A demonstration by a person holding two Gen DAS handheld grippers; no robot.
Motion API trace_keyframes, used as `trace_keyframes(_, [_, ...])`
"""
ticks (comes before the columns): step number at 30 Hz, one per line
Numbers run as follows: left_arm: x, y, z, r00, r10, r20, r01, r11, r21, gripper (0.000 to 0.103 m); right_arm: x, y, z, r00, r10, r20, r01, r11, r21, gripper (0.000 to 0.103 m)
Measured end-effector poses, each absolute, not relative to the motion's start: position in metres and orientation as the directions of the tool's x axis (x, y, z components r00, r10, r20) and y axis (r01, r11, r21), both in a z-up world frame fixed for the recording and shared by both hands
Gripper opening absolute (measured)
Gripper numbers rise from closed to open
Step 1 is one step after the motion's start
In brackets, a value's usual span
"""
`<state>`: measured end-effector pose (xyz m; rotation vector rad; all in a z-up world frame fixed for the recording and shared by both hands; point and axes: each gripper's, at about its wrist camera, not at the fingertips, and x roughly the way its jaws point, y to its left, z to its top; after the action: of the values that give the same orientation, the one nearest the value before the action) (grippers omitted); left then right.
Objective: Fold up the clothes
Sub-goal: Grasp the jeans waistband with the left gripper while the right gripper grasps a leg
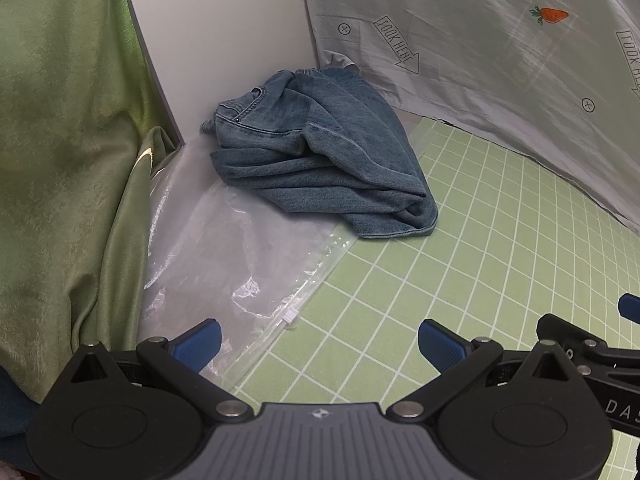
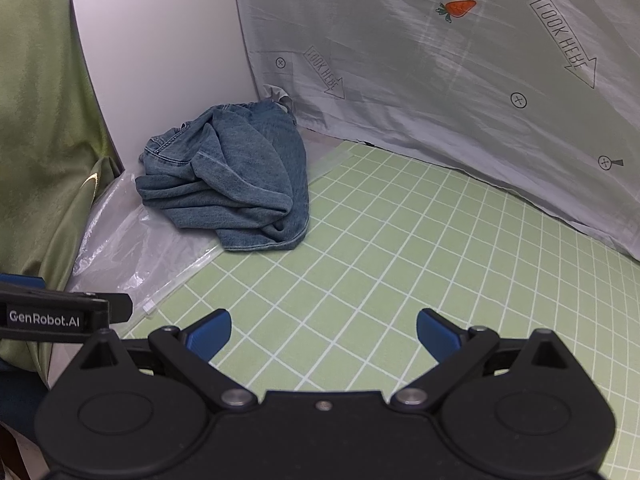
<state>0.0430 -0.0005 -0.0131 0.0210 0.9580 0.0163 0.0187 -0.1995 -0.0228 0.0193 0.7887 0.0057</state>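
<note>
A crumpled pair of blue jeans [image 1: 320, 156] lies bunched in the far corner, partly on a clear plastic bag and partly on the green grid mat; the same jeans [image 2: 232, 184] show in the right wrist view at the left middle. My left gripper [image 1: 320, 344] hovers open over the mat's near edge, well short of the jeans, nothing between its blue pads. My right gripper [image 2: 324, 334] is open too, above bare mat, right of the left one. The right gripper's side [image 1: 592, 352] shows at the left view's right edge.
A clear zip plastic bag [image 1: 240, 272] lies left of the green grid mat [image 1: 480, 260]. A green curtain [image 1: 60, 160] hangs at the left. A white panel [image 1: 224, 32] and a grey printed sheet [image 1: 480, 60] close off the back.
</note>
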Motion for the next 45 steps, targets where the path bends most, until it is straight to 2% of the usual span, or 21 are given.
trace_keyframes(7, [0.105,-0.002,-0.022,0.566,0.072,-0.821,-0.065,0.997,0.042,0.103,0.073,-0.207,-0.028,0.698,-0.017,-0.715,0.011,1.000,-0.013,0.099])
trace_keyframes(14, [0.190,0.005,-0.049,0.513,0.111,-0.851,-0.165,0.986,0.029,0.103,0.156,-0.204,-0.047,0.673,-0.013,-0.740,0.035,0.999,0.015,0.094])
trace_keyframes(20, [0.252,0.011,-0.073,0.484,0.061,-0.873,-0.190,0.981,-0.037,0.103,0.237,-0.191,-0.085,0.616,0.003,-0.788,0.089,0.993,0.073,0.085])
trace_keyframes(23, [0.268,0.003,-0.083,0.479,-0.012,-0.877,-0.170,0.980,-0.106,0.101,0.265,-0.185,-0.105,0.582,0.034,-0.812,0.128,0.983,0.133,0.075])
trace_keyframes(26, [0.279,-0.005,-0.092,0.480,-0.079,-0.874,-0.149,0.974,-0.170,0.089,0.273,-0.178,-0.121,0.560,0.054,-0.827,0.152,0.974,0.167,0.073])
trace_keyframes(28, [0.281,-0.010,-0.098,0.477,-0.101,-0.873,-0.147,0.970,-0.192,0.075,0.271,-0.177,-0.127,0.558,0.068,-0.827,0.166,0.967,0.191,0.073])
trace_keyframes(29, [0.281,-0.012,-0.099,0.480,-0.108,-0.871,-0.142,0.970,-0.199,0.071,0.268,-0.177,-0.129,0.559,0.075,-0.826,0.173,0.964,0.204,0.073])
trace_keyframes(31, [0.280,-0.015,-0.100,0.489,-0.125,-0.863,-0.129,0.969,-0.213,0.055,0.264,-0.176,-0.132,0.561,0.088,-0.823,0.180,0.958,0.225,0.072])
trace_keyframes(33, [0.279,-0.017,-0.101,0.498,-0.136,-0.857,-0.116,0.968,-0.221,0.045,0.261,-0.174,-0.132,0.563,0.108,-0.819,0.165,0.957,0.239,0.066])
trace_keyframes(36, [0.276,-0.020,-0.099,0.510,-0.140,-0.849,-0.099,0.971,-0.219,0.031,0.256,-0.168,-0.131,0.567,0.163,-0.807,0.114,0.955,0.273,0.039])
trace_keyframes(37, [0.275,-0.021,-0.099,0.514,-0.140,-0.846,-0.094,0.972,-0.217,0.025,0.255,-0.166,-0.130,0.571,0.176,-0.802,0.093,0.957,0.276,0.024])
trace_keyframes(38, [0.274,-0.020,-0.097,0.518,-0.143,-0.844,-0.089,0.972,-0.219,0.021,0.253,-0.164,-0.128,0.577,0.176,-0.798,0.075,0.961,0.266,0.016])
trace_keyframes(39, [0.273,-0.018,-0.094,0.521,-0.148,-0.840,-0.083,0.971,-0.222,0.011,0.251,-0.162,-0.125,0.583,0.176,-0.793,0.058,0.965,0.257,0.013])
trace_keyframes(40, [0.272,-0.017,-0.091,0.525,-0.153,-0.837,-0.078,0.971,-0.226,0.009,0.250,-0.159,-0.123,0.589,0.177,-0.789,0.040,0.968,0.247,0.010])
trace_keyframes(45, [0.256,-0.012,-0.062,0.565,-0.196,-0.801,-0.020,0.968,-0.251,0.006,0.218,-0.161,-0.094,0.672,0.130,-0.729,0.015,0.982,0.188,0.008])
